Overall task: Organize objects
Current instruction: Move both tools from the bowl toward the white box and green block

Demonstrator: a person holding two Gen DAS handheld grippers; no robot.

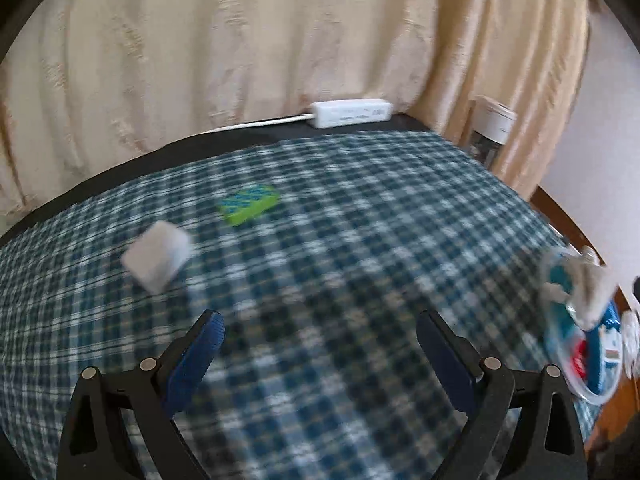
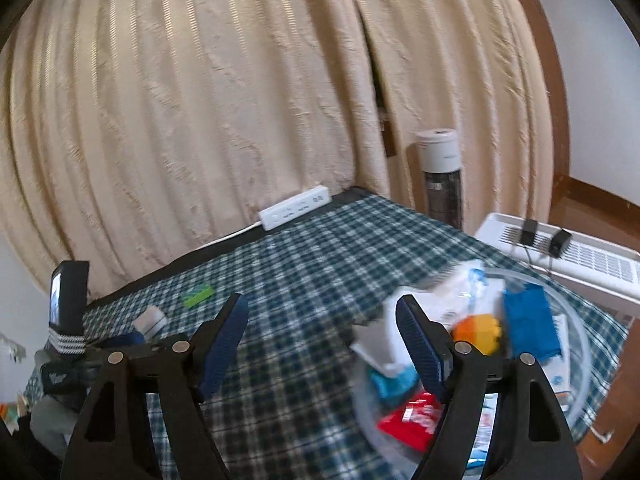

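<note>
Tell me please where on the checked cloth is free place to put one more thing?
Free: the cloth's middle, between the green box, the power strip and the clear bowl. The bowl is crowded. The white box occupies the left.

Counted on the checked table (image 2: pixel 320 248): one green packet (image 1: pixel 248 205) near centre, one white cube-like box (image 1: pixel 157 256) just beside it toward 8 o'clock, one white power strip (image 1: pixel 351 113) at 12 o'clock along the far edge, one clear bowl (image 2: pixel 576 320) at 4 o'clock. Inside the bowl, blurred and overlapping: one orange piece (image 2: pixel 478 330), one blue block (image 2: pixel 530 328), one red packet (image 2: pixel 412 420), several white packets, number unclear. Beyond the table: one tall cylinder (image 2: pixel 440 176) at 1 o'clock.
</note>
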